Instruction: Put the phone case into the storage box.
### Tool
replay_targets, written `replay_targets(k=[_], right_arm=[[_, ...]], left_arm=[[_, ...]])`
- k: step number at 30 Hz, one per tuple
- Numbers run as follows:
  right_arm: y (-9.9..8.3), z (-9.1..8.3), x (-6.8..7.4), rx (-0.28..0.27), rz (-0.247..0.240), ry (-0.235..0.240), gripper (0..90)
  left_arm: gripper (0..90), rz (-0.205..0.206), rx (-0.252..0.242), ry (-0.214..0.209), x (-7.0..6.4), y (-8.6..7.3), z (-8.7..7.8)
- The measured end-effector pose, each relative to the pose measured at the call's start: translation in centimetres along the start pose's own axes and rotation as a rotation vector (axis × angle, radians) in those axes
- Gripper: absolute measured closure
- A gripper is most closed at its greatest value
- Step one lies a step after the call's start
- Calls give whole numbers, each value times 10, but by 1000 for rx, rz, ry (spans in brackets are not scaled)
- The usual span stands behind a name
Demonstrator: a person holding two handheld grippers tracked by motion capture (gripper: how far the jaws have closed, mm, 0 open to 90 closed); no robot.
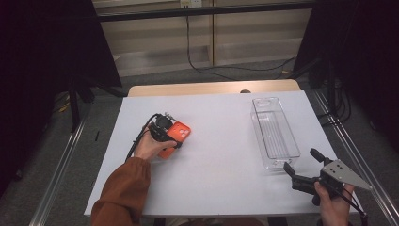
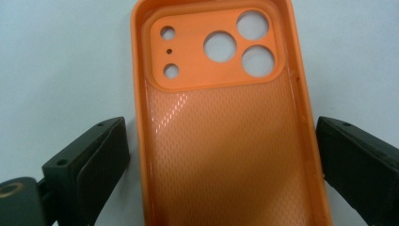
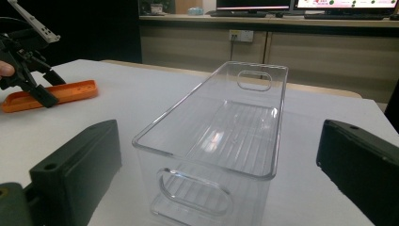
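Right tool point(image 1: 298, 164), lower right, spread wide, aimed at clear bin point(image 1: 275, 132), likely for grabbing. Left tool point(image 1: 170, 135) spread around orange phone case point(image 2: 221, 122), no pinch yet.

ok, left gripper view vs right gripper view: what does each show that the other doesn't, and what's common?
Left gripper view alone: the inside of the orange plastic phone case, with its diamond-textured floor and round camera cutouts, lying between that gripper's open jaws with a gap on each side.

Right gripper view alone: the empty clear plastic rectangular bin with oval handle cutouts, the left gripper seen from outside, and wall cabinets.

Both: the orange case, the white table, and a pair of open black jaws.
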State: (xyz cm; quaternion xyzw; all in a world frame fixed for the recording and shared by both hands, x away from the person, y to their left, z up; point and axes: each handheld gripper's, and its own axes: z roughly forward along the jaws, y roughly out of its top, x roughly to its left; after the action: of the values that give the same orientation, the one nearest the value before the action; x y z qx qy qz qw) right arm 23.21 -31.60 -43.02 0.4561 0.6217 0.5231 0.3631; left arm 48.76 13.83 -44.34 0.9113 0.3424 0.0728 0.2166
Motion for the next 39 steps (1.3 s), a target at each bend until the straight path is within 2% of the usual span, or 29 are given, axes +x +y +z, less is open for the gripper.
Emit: replay_targets(k=[4, 9, 18, 21, 27, 28, 35, 39], right_arm=[[0, 0, 0, 0, 0, 0, 0], [0, 0, 0, 1, 0, -1, 0], [0, 0, 0, 2, 2, -3, 0], [0, 0, -1, 1, -3, -3, 0], [0, 0, -1, 4, -3, -3, 0], [0, 0, 0, 4, -3, -4, 0], [0, 1, -1, 5, 0, -3, 0], [0, 1, -1, 6, 2, -4, 0]], left_arm=[[60, -14, 13, 4, -1, 1, 0], [147, -26, 20, 5, -4, 2, -3], [149, -24, 23, 7, -5, 3, -3], [153, -35, 29, 8, -6, 3, -4], [158, -37, 17, 10, -6, 2, -4], [158, -35, 27, 8, -6, 3, -5], [160, -17, 16, 13, -6, 3, -6], [160, -22, 10, 15, -6, 2, -6]])
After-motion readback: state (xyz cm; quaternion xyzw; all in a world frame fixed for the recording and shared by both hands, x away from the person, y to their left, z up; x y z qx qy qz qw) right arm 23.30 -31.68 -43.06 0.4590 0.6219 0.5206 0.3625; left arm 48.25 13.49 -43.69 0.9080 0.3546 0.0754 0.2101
